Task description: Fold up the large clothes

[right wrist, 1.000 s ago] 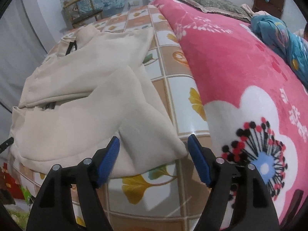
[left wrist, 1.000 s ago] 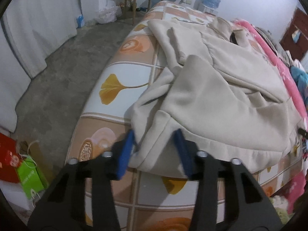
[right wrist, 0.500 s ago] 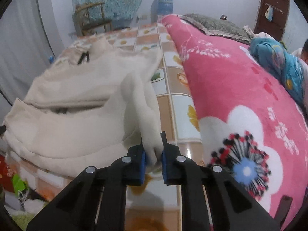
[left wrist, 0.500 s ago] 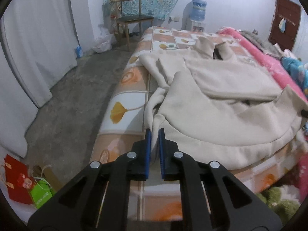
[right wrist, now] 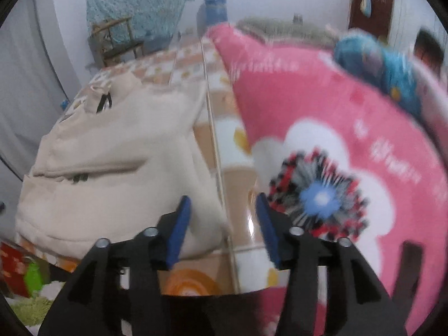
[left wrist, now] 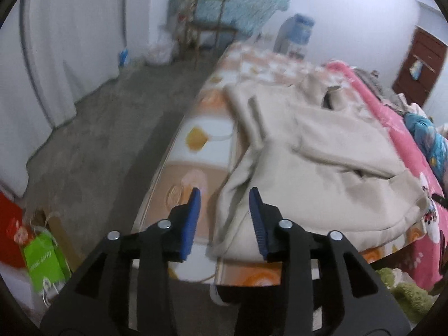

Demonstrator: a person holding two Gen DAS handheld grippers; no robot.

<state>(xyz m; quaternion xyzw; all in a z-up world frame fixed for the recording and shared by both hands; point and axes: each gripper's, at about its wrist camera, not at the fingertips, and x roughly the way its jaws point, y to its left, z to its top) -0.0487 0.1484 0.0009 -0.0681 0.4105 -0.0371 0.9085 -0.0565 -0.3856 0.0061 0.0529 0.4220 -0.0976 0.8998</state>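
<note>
Both jaws just opened, released | hoodie (left wrist: 322, 151) hem lies between them, ungripped

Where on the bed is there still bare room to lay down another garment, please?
A bare strip of the patterned mattress runs between the beige jacket and the floor-side edge, widening toward the far end by the chair. A narrower strip lies between the jacket and the pink blanket. The blanket's side is crowded.
</note>
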